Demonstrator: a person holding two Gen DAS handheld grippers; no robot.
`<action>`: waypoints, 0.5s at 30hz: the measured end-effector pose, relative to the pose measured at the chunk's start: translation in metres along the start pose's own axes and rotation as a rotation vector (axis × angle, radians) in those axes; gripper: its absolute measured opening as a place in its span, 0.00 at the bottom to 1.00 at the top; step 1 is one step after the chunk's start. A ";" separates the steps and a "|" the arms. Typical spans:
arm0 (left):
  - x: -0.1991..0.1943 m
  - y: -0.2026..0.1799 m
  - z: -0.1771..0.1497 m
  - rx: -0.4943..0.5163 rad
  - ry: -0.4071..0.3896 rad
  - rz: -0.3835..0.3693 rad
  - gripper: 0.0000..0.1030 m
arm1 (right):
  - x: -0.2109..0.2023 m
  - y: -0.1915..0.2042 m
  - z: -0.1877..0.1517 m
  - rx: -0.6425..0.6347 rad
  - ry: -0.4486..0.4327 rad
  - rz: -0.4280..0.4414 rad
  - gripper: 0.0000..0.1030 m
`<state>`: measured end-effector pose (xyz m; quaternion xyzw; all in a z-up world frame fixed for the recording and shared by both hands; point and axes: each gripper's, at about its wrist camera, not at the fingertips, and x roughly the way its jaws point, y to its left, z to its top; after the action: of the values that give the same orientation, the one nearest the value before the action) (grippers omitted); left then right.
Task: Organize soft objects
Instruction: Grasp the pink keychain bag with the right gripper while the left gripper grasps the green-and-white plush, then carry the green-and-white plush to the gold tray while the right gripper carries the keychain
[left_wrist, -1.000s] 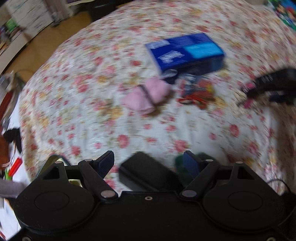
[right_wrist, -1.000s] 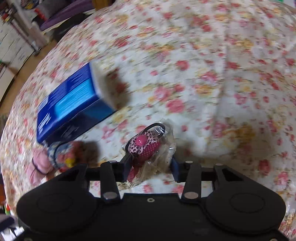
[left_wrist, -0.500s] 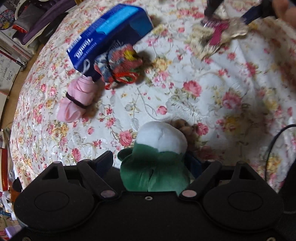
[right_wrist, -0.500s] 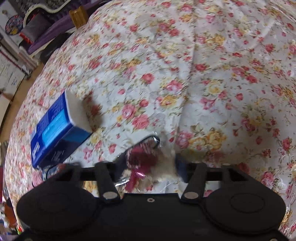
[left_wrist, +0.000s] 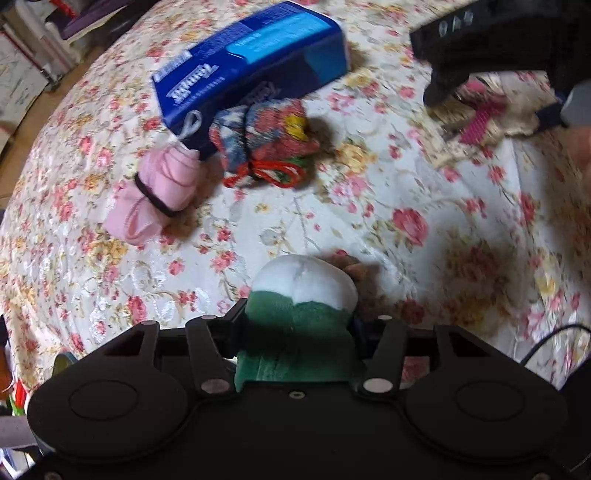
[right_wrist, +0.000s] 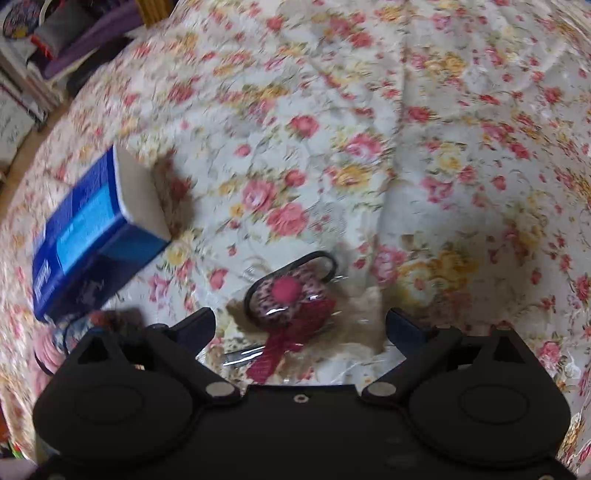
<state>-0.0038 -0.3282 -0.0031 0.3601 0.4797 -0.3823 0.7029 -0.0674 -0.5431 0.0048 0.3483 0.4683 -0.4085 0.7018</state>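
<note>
My left gripper (left_wrist: 297, 325) is shut on a green and white plush toy (left_wrist: 301, 306) just above the floral bedspread (left_wrist: 369, 206). Ahead of it lie a pink rolled sock bundle (left_wrist: 155, 192) and a multicoloured rolled sock bundle (left_wrist: 269, 142) beside a blue tissue box (left_wrist: 247, 62). My right gripper (right_wrist: 299, 326) is open, with a plastic-wrapped pink leopard-print hair accessory (right_wrist: 291, 299) lying on the bedspread (right_wrist: 406, 147) between its fingers. The right gripper also shows at the top right of the left wrist view (left_wrist: 491, 88), over the packet (left_wrist: 476, 122).
The blue tissue box (right_wrist: 92, 232) lies left of the right gripper. The bed's left edge drops to a wooden floor (left_wrist: 22, 122) with shelves and clutter (right_wrist: 33, 74) beyond. A black cable (left_wrist: 543, 343) trails at the lower right.
My left gripper has closed on the plush toy. My right gripper has opened and let go of the wrapped hair accessory, which now lies on the bedspread.
</note>
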 end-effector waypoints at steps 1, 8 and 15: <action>-0.002 0.002 0.001 -0.011 -0.002 -0.001 0.51 | 0.002 0.004 0.000 -0.013 0.000 -0.015 0.97; -0.024 0.023 0.001 -0.098 -0.025 -0.031 0.51 | 0.002 0.028 -0.010 -0.123 -0.043 -0.133 0.71; -0.047 0.054 -0.015 -0.189 -0.052 -0.023 0.51 | -0.011 0.019 -0.010 -0.106 -0.072 -0.079 0.48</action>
<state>0.0263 -0.2823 0.0452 0.2765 0.4994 -0.3525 0.7416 -0.0565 -0.5236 0.0139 0.2771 0.4772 -0.4226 0.7189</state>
